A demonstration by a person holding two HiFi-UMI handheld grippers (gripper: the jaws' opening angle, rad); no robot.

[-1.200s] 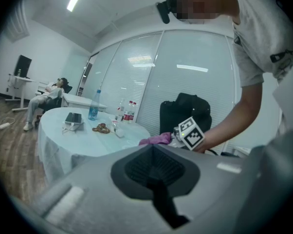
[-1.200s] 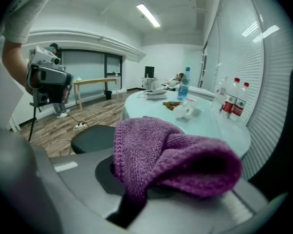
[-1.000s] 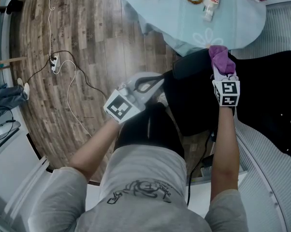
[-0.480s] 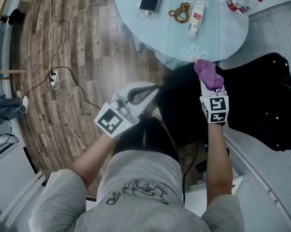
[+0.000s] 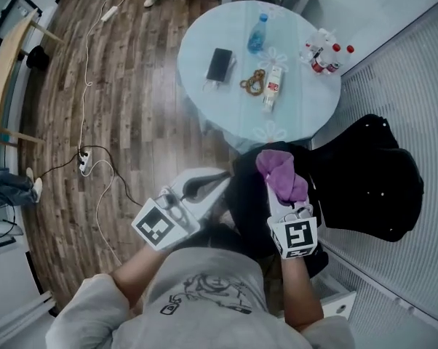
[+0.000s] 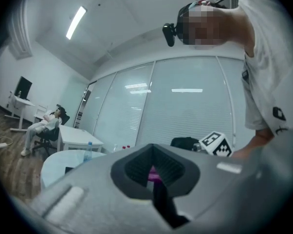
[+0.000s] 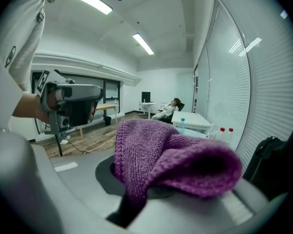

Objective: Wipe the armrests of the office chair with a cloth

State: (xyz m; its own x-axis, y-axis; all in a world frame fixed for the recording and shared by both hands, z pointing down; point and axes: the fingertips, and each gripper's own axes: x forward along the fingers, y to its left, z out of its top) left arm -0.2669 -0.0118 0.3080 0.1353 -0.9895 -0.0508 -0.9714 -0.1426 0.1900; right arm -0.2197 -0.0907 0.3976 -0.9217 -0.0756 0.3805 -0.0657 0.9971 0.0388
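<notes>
Change: your head view is showing the whole round table [image 5: 204, 38] now, where a second ago it caught only the near edge; both grippers are sitting lower in that view and closer to your body.
Cloth: the purple cloth [image 5: 281, 175] is bunching out of your right gripper, folded over on itself; it is hanging above the dark padded part [image 5: 244, 195] at the chair's near side, which I am taking for an armrest; whether it is touching the pad cannot be told.
Right gripper: your right gripper [image 5: 288, 208] is clamping on one end of the cloth, jaws pinching the knit; that is leaving a loose pad of fabric out front for wiping.
Left gripper: your left gripper [image 6: 156, 179] is standing with jaws together and nothing between them; it is hovering just beside the armrest, away from the wiping path.
Chair: the black office chair [image 5: 372, 187] is standing between you and the slatted wall, its edge near the table.
Table: a phone [image 5: 220, 64], a blue-capped bottle [image 5: 257, 33] and some red-capped small bottles [image 5: 324, 53] are lying well apart from the cloth; nothing there is getting in your way.
Floor: a white cable [image 5: 102, 187] is trailing over the wood to your left.
Judgement: you are probably repositioning between strokes; you are going to need the cloth lowered flat onto the pad.
</notes>
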